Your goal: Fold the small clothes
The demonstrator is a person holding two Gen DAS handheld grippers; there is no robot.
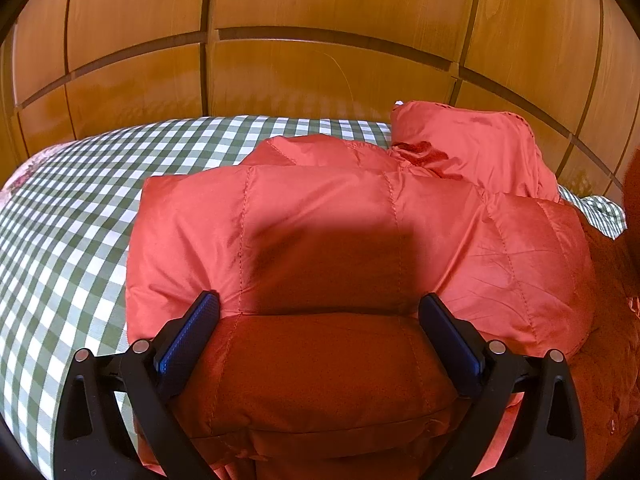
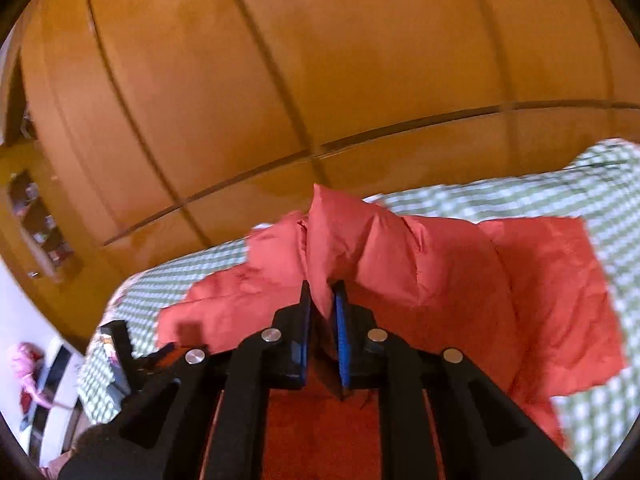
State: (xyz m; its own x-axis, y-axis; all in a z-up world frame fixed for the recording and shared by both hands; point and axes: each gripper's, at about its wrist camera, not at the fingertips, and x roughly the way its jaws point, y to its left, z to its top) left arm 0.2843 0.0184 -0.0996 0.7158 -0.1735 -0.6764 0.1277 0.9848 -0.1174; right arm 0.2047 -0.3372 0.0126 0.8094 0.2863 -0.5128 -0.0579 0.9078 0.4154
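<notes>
**Right gripper pinches a fold of the red jacket; left gripper stands wide over it**

A red quilted jacket [image 1: 320, 220] lies in puffy folds on a bed covered with a green-and-white checked sheet [image 1: 72, 208], with wooden wardrobe doors [image 1: 320, 60] behind the far edge.

In the left wrist view, the left gripper [image 1: 320, 308] has its jaws spread well apart, one blue pad on each side of a near, shadowed bulge of the jacket. The cloth lies between and below the fingers; whether the pads touch it cannot be told. Most of the jacket stretches far and to the right of this gripper, ending in a raised lump near the wardrobe.

In the right wrist view, which is blurred, the right gripper [image 2: 322, 292] has its jaws drawn together on a ridge of the jacket's fabric, which stands up in a peak just beyond the fingertips. The rest of the jacket spreads to the right and left across the sheet.
</notes>
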